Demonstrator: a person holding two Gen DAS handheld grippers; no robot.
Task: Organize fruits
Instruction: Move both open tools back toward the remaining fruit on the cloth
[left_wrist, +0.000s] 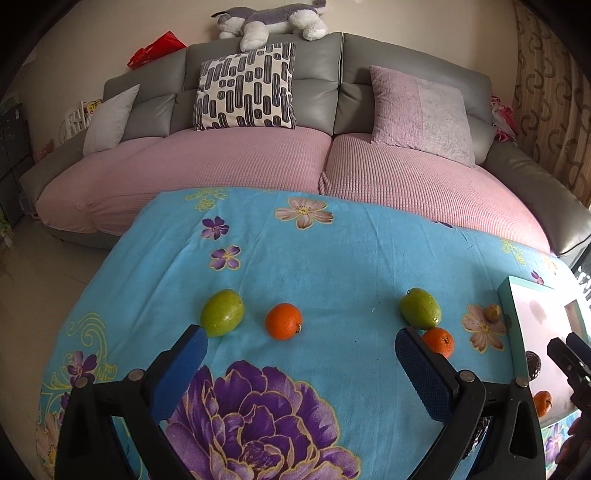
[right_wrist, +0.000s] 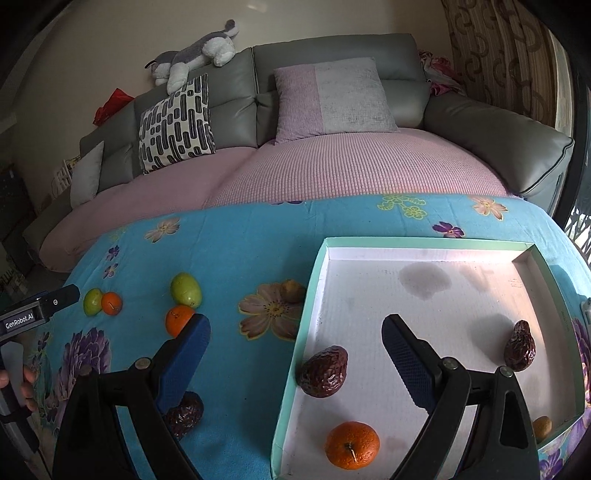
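Floral tablecloth (left_wrist: 332, 251), sofa behind. Both tongs released, empty. Centre-frame orange (left_wrist: 283, 321): light, firm, probably rolls; pinch across its middle.

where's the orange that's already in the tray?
In the right wrist view, the orange lies at the near left of the tray, just below a wrinkled dark fruit, between the open right gripper's fingers.

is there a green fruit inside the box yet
No, the box holds only an orange, two dark wrinkled fruits and a small brown one.
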